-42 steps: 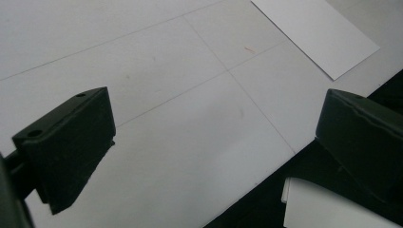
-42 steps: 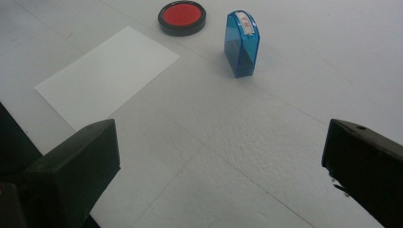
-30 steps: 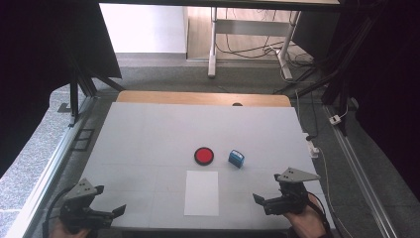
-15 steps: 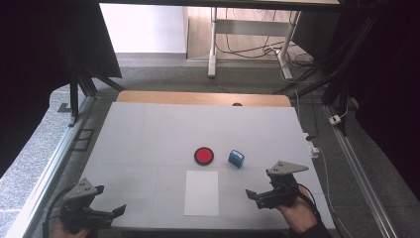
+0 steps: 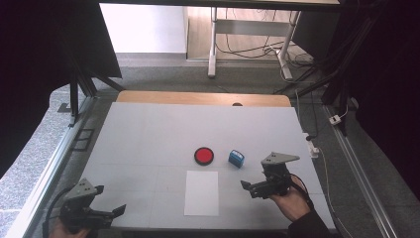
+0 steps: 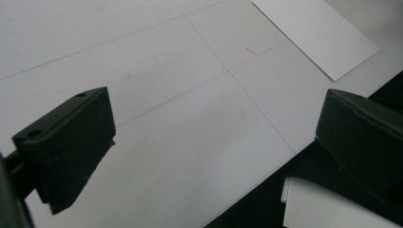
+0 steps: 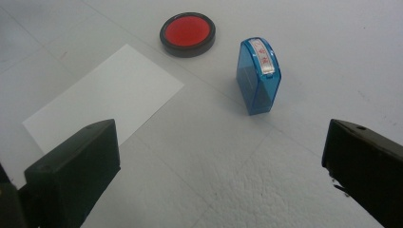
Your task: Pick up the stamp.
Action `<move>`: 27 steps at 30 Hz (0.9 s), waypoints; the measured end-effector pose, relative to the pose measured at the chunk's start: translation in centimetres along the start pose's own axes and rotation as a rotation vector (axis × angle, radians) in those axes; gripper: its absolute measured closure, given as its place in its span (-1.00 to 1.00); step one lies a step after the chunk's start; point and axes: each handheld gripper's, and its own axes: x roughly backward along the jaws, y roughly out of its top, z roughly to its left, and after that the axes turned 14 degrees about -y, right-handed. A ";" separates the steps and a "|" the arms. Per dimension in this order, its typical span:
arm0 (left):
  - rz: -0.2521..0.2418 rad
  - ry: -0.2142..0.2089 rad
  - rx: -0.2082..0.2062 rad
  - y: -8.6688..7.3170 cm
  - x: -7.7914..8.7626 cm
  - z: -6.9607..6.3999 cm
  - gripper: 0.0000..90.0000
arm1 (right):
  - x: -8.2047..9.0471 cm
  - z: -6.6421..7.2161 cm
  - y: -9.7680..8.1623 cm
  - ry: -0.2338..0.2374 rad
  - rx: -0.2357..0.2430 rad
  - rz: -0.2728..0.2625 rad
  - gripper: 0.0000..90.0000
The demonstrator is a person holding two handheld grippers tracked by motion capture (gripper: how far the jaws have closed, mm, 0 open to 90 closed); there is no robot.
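Reaching looks like the step in hand: from above, the right gripper sits near the blue stamp, beside the red ink pad and paper sheet; the left gripper rests at the table's near edge. Its own view shows jaws apart over bare table. Right gripper view shows jaws apart, the stamp upright ahead, so the next move likely calls for advancing to straddle it.

Blue stamp: red marks on top label, too small to read.
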 end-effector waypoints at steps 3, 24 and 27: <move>-0.001 -0.005 0.002 0.0 0.0 0.0 -1.00 | -0.6 0.0 0.5 -0.011 -0.001 0.000 -1.00; -0.002 -0.012 0.006 0.0 0.0 0.1 -1.00 | -4.1 -0.4 2.4 -0.020 0.047 0.061 -1.00; 0.000 -0.015 0.007 0.0 0.0 0.1 -1.00 | -4.8 -0.6 2.7 -0.029 0.053 0.077 -1.00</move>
